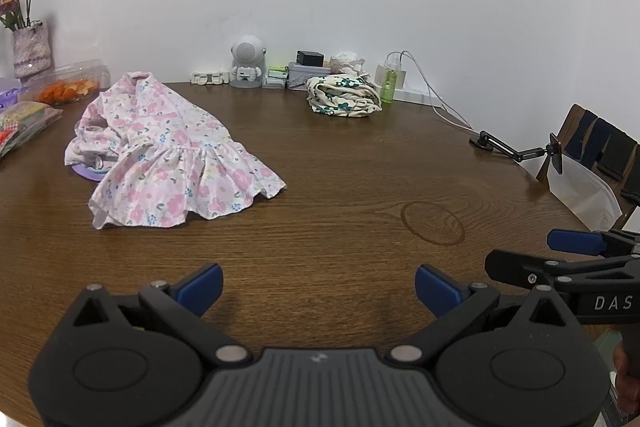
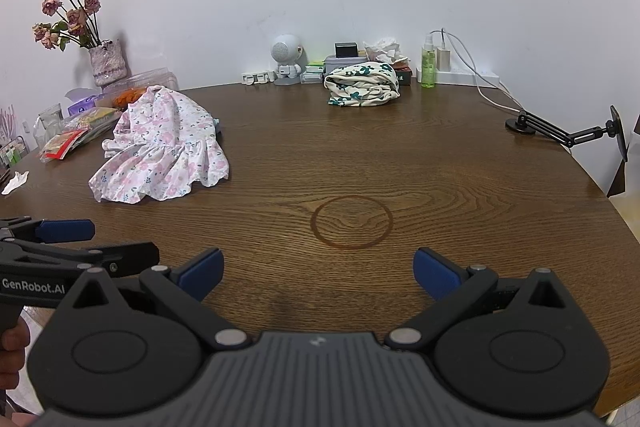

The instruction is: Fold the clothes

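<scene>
A pink floral dress (image 1: 168, 155) (image 2: 164, 143) lies crumpled and unfolded on the left part of the round wooden table (image 1: 340, 163) (image 2: 360, 155). A cream garment with green flowers (image 1: 344, 95) (image 2: 362, 85) sits folded at the back near the wall. My left gripper (image 1: 318, 287) hovers open over the near table edge, nothing between its blue pads. My right gripper (image 2: 318, 273) is open too, beside it on the right, also holding nothing. Each gripper shows at the other view's side edge.
Along the wall stand a small robot speaker (image 2: 288, 61), boxes, a green spray bottle (image 2: 428, 65) and a charger with cable. A flower vase (image 2: 108, 65), snack bags (image 2: 76, 135) and a food container crowd the left. A black phone mount (image 2: 560, 133) sits right; a chair (image 1: 592, 151) beyond.
</scene>
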Motion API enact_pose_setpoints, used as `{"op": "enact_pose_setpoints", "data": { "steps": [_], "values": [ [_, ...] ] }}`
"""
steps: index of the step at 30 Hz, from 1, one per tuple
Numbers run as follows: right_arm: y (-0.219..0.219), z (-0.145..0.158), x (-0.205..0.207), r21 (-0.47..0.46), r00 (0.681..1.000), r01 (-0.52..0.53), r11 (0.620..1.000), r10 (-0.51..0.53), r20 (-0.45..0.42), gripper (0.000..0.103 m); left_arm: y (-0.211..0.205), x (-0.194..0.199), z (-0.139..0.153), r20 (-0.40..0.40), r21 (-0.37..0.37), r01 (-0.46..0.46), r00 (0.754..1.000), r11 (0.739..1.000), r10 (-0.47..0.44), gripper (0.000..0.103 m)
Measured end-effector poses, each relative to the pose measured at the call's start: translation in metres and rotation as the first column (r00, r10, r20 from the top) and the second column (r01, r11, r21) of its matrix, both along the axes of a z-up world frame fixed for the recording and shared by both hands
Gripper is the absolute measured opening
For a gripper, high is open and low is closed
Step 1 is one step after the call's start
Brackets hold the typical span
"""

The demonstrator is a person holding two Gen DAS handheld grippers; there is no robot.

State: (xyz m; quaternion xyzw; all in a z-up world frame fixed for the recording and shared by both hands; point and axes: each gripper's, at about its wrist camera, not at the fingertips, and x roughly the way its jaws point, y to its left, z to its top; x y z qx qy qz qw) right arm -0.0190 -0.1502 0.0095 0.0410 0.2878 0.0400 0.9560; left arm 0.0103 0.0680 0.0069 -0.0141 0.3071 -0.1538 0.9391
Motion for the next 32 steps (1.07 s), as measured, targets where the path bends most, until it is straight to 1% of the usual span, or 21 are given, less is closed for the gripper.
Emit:
{"op": "enact_pose_setpoints", "data": {
  "steps": [18,27,32],
  "values": [
    [-0.0006,-0.0001,-0.0002,-0.001,1.000,-0.006,1.000,0.006,-0.003,0.103,-0.0002,-0.0018,-0.0009,-0.004,-0.002,-0.001,1.000,1.000,0.001,0.103],
    [-0.0013,-0.0005,0.0006,0.001,1.000,-0.008,1.000,0.008,-0.006,0.103,0.0001,-0.0020,0.0003,0.003,-0.003,-0.002,1.000,1.000,0.002,0.103],
    [-0.0013,-0.0008,0.0011,0.002,1.000,-0.008,1.000,0.008,-0.006,0.103,0.0000,-0.0031,0.0016,0.019,0.005,-0.012,1.000,1.000,0.012,0.103]
  ]
}}
